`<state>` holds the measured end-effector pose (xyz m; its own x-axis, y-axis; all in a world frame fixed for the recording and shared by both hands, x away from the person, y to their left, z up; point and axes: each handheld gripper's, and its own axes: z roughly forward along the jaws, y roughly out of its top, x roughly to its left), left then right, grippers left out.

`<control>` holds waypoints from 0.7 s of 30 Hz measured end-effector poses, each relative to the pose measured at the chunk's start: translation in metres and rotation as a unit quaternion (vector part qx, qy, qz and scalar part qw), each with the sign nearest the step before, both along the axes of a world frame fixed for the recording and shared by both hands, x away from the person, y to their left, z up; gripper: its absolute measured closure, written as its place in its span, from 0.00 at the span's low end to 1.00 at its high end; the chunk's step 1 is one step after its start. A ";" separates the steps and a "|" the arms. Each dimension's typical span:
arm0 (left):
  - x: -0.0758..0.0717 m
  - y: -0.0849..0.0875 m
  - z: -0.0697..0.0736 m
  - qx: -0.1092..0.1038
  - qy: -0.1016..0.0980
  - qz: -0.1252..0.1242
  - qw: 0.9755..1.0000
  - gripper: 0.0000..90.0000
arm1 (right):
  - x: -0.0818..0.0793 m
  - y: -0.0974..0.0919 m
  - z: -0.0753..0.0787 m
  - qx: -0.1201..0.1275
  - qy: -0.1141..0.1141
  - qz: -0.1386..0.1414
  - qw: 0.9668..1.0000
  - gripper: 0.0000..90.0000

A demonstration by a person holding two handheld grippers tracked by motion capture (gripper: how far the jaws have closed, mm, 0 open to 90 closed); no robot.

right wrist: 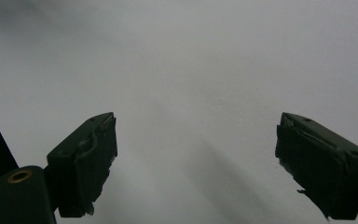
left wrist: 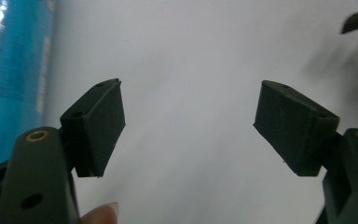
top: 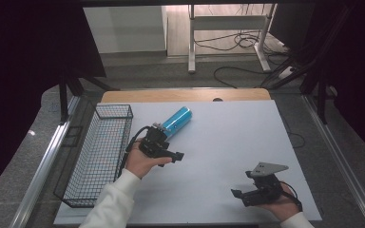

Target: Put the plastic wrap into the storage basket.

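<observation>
A blue cylindrical can (top: 176,119) lies on its side on the white table top (top: 228,137), just right of the wire basket. My left gripper (top: 170,145) sits right below the can's near end, held in a white-sleeved hand. In the left gripper view its jaws stand apart (left wrist: 189,126) with only bare table between them, and the can (left wrist: 14,79) lies off to the left, outside the left jaw. My right gripper (top: 240,188) rests low at the front right of the table. Its jaws (right wrist: 196,163) are wide apart over bare white surface.
A black wire basket (top: 100,156) stands along the table's left edge. A wooden strip (top: 185,95) runs along the far edge. Beyond it are a floor with cables and a white desk frame (top: 228,28).
</observation>
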<state>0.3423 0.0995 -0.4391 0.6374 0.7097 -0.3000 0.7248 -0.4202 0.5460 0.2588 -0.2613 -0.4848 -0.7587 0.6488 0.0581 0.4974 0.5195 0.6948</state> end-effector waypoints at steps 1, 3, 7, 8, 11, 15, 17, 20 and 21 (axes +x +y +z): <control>0.005 0.001 -0.001 0.004 0.002 0.000 1.000 0.28 | 0.000 0.000 0.000 -0.001 0.000 0.000 1.000 0.15; 0.013 0.003 -0.005 0.009 0.005 0.008 1.000 0.28 | 0.000 0.000 -0.001 -0.002 0.001 -0.001 1.000 0.15; 0.025 0.006 -0.009 0.014 0.004 0.017 1.000 0.30 | 0.000 0.000 -0.001 -0.004 0.001 0.000 1.000 0.15; 0.028 0.007 -0.010 0.016 0.005 0.019 1.000 0.30 | 0.000 0.000 -0.001 -0.004 0.002 0.000 1.000 0.15; 0.036 0.011 -0.013 0.013 0.009 0.023 1.000 0.31 | -0.001 0.000 -0.001 -0.006 0.002 0.001 1.000 0.15; 0.044 0.015 -0.014 0.025 0.010 0.022 0.999 0.30 | 0.000 0.000 -0.002 -0.007 0.003 0.002 1.000 0.15; 0.049 0.018 -0.016 0.026 0.009 0.032 0.999 0.29 | 0.000 0.000 -0.002 -0.008 0.002 0.003 1.000 0.15; 0.053 0.020 -0.018 0.028 0.008 0.040 0.999 0.27 | -0.001 0.001 -0.003 -0.009 0.003 0.004 1.000 0.15; 0.055 0.021 -0.018 0.028 0.005 0.046 0.999 0.27 | -0.001 0.001 -0.003 -0.009 0.003 0.004 1.000 0.15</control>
<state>0.3969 0.1206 -0.4571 0.5653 0.7814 -0.2642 0.7676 -0.3812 0.5152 0.2583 -0.2607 -0.4874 -0.7637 0.6436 0.0507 0.4969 0.5359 0.6826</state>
